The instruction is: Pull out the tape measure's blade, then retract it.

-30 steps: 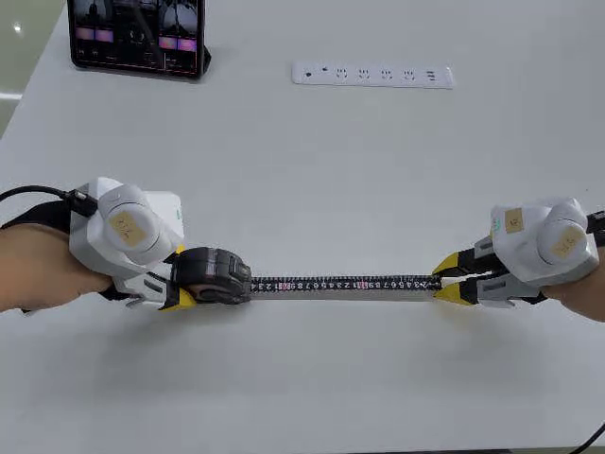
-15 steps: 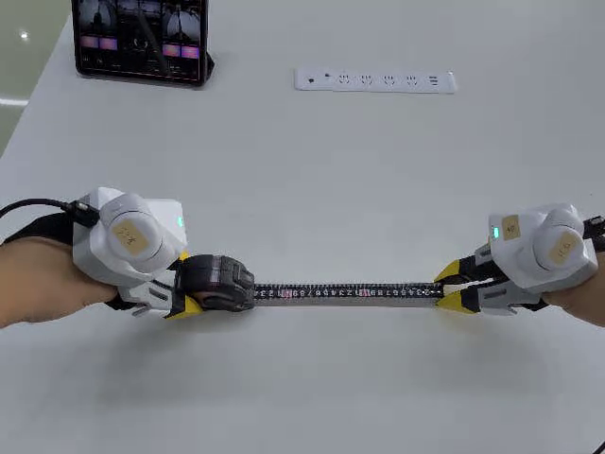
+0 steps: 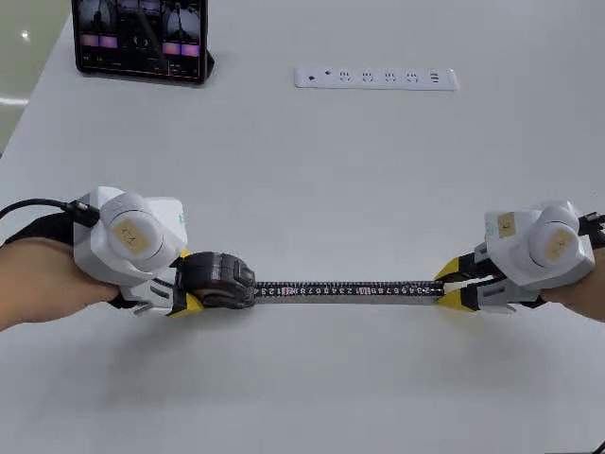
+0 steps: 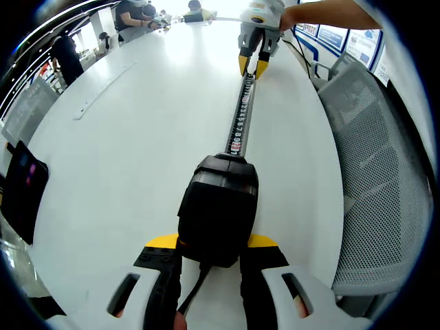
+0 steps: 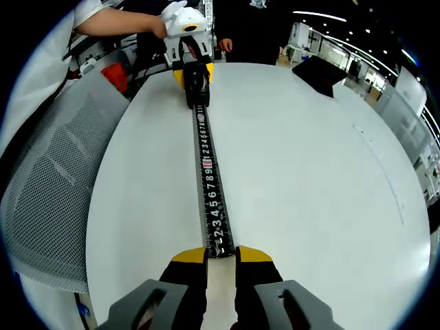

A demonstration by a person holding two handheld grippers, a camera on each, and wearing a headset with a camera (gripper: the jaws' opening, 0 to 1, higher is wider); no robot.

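Tape measure (image 3: 216, 280) lying on a white table (image 3: 302, 170), blade (image 3: 345, 289) drawn out, head view. The black case sits at 8 o'clock, and the blade runs flat from it toward 4 o'clock.

Left gripper (image 3: 189, 282): yellow-tipped jaws closed onto the two sides of the case. In the left gripper view (image 4: 214, 242) the case (image 4: 218, 210) fills the gap between them, and a thin strap hangs from its rear.

Right gripper (image 3: 444, 284): jaws narrowed to the width of the blade and pinching its free end. In the right gripper view (image 5: 220, 256) the end sits between the yellow tips.

Blade scale, right gripper view (image 5: 210, 179): black numerals 2 to 9 rise from the tip toward 12 o'clock, followed by a red-boxed mark. The farther figures are too small to read.

Each gripper body carries a yellowish sticker whose writing is illegible.

A dark tablet (image 3: 140, 36) with a lit screen stands at 11 o'clock, and a white power strip (image 3: 375, 78) lies at 12 o'clock. Both are well apart from the tape.

A grey mesh chair (image 4: 375, 172) stands beside the table edge.
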